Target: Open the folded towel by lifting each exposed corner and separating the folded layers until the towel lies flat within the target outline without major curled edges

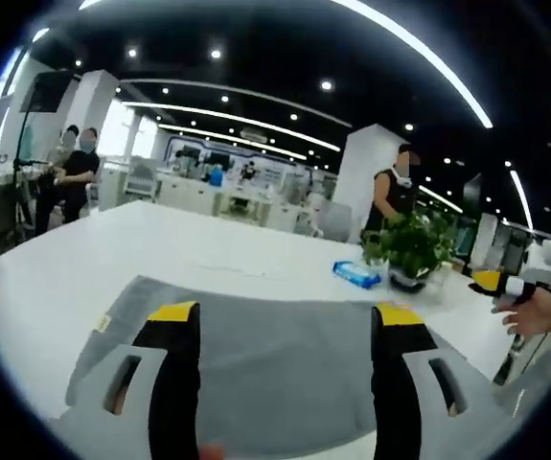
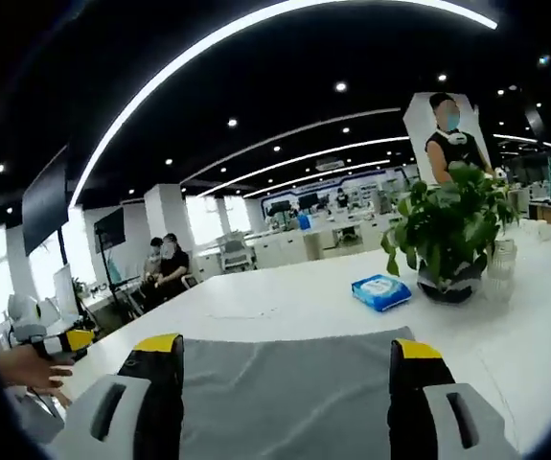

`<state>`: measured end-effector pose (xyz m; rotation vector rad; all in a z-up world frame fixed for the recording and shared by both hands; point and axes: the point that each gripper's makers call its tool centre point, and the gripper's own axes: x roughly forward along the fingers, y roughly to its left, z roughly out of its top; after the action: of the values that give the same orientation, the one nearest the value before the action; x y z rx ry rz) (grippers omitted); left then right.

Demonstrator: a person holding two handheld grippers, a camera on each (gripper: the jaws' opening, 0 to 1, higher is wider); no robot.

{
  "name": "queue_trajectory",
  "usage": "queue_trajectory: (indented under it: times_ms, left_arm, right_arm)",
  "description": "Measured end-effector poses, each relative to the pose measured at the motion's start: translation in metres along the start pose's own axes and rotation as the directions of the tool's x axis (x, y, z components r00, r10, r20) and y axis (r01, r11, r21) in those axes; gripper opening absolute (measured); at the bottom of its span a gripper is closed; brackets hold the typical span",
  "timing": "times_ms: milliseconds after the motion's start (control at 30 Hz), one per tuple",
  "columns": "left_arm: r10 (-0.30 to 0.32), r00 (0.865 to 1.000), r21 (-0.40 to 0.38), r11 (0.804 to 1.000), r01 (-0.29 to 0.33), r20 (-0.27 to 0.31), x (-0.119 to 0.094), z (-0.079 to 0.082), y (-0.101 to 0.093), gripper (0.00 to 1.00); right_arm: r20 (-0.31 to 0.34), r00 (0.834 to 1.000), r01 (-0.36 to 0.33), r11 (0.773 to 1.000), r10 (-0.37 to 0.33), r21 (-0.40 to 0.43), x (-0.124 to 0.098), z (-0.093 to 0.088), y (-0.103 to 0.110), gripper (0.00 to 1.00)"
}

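My left gripper [image 1: 285, 311] has its fingers [image 1: 173, 312] spread wide apart, the yellow-tipped ends hovering over the grey towel [image 1: 275, 364] with nothing between them. My right gripper [image 2: 289, 345] is the same, fingers [image 2: 417, 351] well apart and empty, the towel [image 2: 285, 393] showing through the gap. The towel lies on the white surface [image 1: 160, 249] just ahead of both grippers; in the left gripper view it looks spread out, with a small tag [image 1: 103, 324] near its left edge, though I cannot tell whether any layer is still folded. Beyond the towel's far edge, apart from it, sits a blue packet of wipes [image 1: 356, 274], and just beside that a leafy potted plant [image 1: 414, 247]. In the right gripper view the packet [image 2: 381, 290] and the plant [image 2: 452, 230] stand at the right, well past the towel. My right hand [image 1: 539, 314] shows at the right edge of the left gripper view, and my left hand [image 2: 26, 369] at the left edge of the right gripper view. Farther off, people [image 1: 74, 172] sit at the far end of the surface, and another person [image 1: 395, 192] stands behind the plant under the ceiling lights.
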<state>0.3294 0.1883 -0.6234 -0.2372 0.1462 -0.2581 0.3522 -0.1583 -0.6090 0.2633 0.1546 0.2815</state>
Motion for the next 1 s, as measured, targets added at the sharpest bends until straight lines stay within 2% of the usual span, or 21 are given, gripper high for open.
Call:
queue_trajectory:
  times_ms: [233,300,367,467,567,633,767,800,900,1000]
  left_arm:
    - [0.009,0.997,0.006,1.000,-0.009,0.079,-0.015,0.013,0.004,0.81]
    - [0.008,0.996,0.020,1.000,-0.010,0.087,-0.016,0.011,0.005,0.81]
    - [0.007,0.995,0.028,1.000,-0.010,0.096,-0.018,0.009,0.003,0.81]
    - [0.002,0.993,0.021,1.000,-0.005,0.120,-0.024,0.007,-0.003,0.83]
    - [-0.010,0.994,0.067,0.998,0.003,0.106,-0.026,0.003,-0.009,0.84]
    - [-0.012,0.995,0.104,0.995,0.001,0.104,-0.027,0.003,-0.012,0.84]
    - [-0.010,0.995,0.135,0.991,-0.004,0.101,-0.025,0.000,-0.012,0.84]
    - [-0.006,0.995,0.146,0.989,-0.009,0.101,-0.025,-0.001,-0.012,0.84]
    - [-0.011,0.995,0.167,0.986,-0.005,0.095,-0.024,-0.002,-0.013,0.83]
    - [-0.011,0.997,0.203,0.979,-0.006,0.079,-0.023,-0.005,-0.016,0.83]
  right_arm:
    - [-0.012,1.000,-0.006,0.999,0.005,-0.047,-0.006,-0.008,0.011,0.89]
    - [-0.009,1.000,-0.009,0.998,0.009,-0.070,-0.006,-0.012,0.014,0.89]
    - [-0.043,0.999,-0.004,0.993,-0.001,-0.119,-0.007,-0.019,0.014,0.87]
    - [-0.033,0.999,0.007,0.990,-0.012,-0.140,-0.015,-0.019,0.014,0.83]
    - [-0.006,1.000,0.013,0.990,-0.014,-0.140,-0.024,-0.017,0.013,0.85]
    - [-0.008,0.999,0.037,0.981,-0.040,-0.189,-0.032,-0.020,0.007,0.85]
    - [0.017,0.998,0.066,0.982,-0.064,-0.179,-0.040,-0.024,-0.004,0.85]
    - [0.027,0.996,0.094,0.983,-0.091,-0.155,-0.041,-0.021,-0.009,0.86]
    - [0.093,0.990,0.120,0.978,-0.105,-0.173,-0.044,-0.004,-0.014,0.83]
    - [0.080,0.990,0.126,0.982,-0.115,-0.141,-0.048,-0.006,-0.019,0.84]
